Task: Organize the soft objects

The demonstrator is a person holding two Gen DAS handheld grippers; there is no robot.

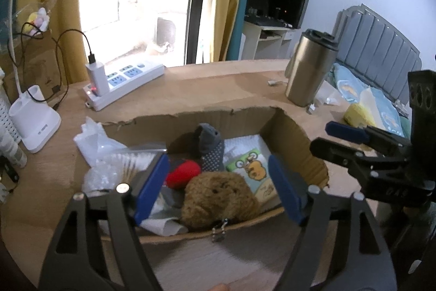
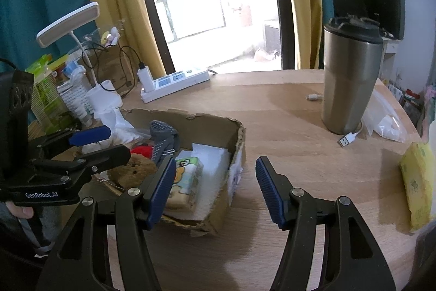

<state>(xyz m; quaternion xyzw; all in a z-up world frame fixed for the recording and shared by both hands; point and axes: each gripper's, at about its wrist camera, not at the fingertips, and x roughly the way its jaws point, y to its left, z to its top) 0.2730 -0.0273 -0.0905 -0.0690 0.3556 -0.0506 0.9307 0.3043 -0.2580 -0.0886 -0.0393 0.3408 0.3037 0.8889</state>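
Left tool [image 1: 215, 187]: pads apart, nothing clamped, poised over brown plush toy [image 1: 218, 198] at near wall of cardboard box [image 1: 288, 127]. Right tool [image 2: 215, 190]: pads apart, empty, straddling box's right wall. Yellow soft pack [image 2: 417, 187]: on counter [image 2: 286, 105], right of right tool, long axis running near-to-far. Likely next pick; right hand nearer.
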